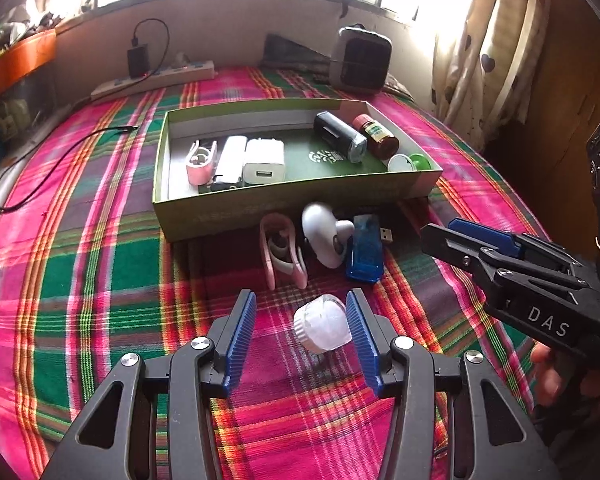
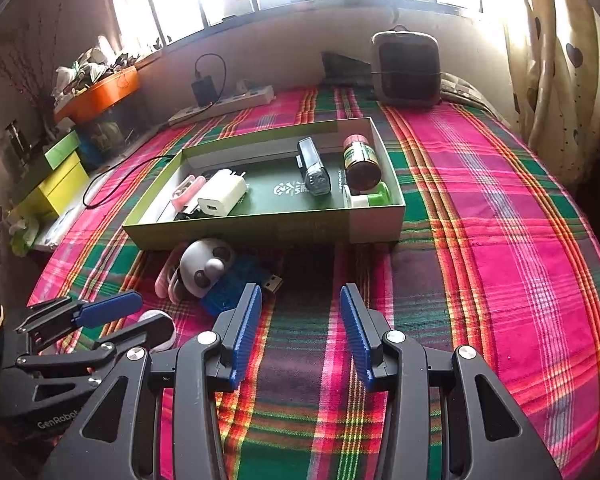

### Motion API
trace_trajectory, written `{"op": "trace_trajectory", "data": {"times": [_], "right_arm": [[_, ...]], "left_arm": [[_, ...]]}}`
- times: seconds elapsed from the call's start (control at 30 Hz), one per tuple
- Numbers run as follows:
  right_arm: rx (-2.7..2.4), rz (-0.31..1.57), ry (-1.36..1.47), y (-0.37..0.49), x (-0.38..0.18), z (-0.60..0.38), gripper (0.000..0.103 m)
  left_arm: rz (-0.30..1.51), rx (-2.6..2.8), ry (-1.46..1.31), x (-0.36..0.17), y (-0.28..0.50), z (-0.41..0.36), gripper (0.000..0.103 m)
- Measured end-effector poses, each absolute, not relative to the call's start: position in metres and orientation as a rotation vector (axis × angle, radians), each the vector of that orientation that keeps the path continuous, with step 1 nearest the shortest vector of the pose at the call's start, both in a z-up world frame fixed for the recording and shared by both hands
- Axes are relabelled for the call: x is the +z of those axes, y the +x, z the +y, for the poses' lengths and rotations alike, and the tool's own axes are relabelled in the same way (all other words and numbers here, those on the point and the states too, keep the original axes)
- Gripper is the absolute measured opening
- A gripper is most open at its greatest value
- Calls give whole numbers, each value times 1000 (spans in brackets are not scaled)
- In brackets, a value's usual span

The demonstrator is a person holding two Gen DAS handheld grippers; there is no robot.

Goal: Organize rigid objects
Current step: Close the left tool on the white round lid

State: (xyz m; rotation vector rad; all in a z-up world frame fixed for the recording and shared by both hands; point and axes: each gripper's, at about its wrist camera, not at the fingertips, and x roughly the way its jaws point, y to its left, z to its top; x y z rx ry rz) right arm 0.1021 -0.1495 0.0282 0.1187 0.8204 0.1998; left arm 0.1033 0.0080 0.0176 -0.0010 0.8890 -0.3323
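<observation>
A green cardboard box [image 1: 284, 204] [image 2: 260, 228] on the plaid cloth holds a pink clip [image 1: 201, 162], white chargers [image 1: 264, 160], a black device [image 1: 338, 136], a brown bottle [image 1: 378, 136] and a green-white lid [image 1: 410, 163]. In front of it lie a pink clip [image 1: 282, 256], a white round gadget [image 1: 324, 236] and a blue USB device [image 1: 366, 250]. My left gripper [image 1: 301, 332] is open around a clear white capped piece [image 1: 322, 326], which touches the right pad. My right gripper [image 2: 300, 332] is open and empty over bare cloth.
A power strip [image 1: 152, 80] with a black adapter and a small heater [image 1: 360, 60] stand at the back. A black cable [image 1: 56, 168] lies at the left. An orange tray [image 2: 100, 96] and yellow-green boxes [image 2: 56, 176] sit off the left edge. Curtains hang at the right.
</observation>
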Motion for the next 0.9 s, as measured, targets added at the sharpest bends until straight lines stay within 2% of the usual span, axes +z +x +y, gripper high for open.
{"op": "trace_trajectory", "data": {"times": [0.53, 0.57, 0.63, 0.83, 0.9], "right_arm": [[232, 816, 153, 102, 26, -158, 43], [231, 816, 153, 102, 26, -158, 43], [229, 819, 154, 102, 25, -158, 43], [222, 831, 151, 102, 23, -158, 43], [219, 833, 148, 101, 23, -158, 43]], "left_arm": [[893, -312, 14, 11, 100, 0, 46], [889, -310, 17, 11, 99, 0, 44], [887, -315, 7, 11, 99, 1, 34], [882, -316, -10, 11, 98, 5, 19], [880, -317, -15, 11, 98, 7, 18]]}}
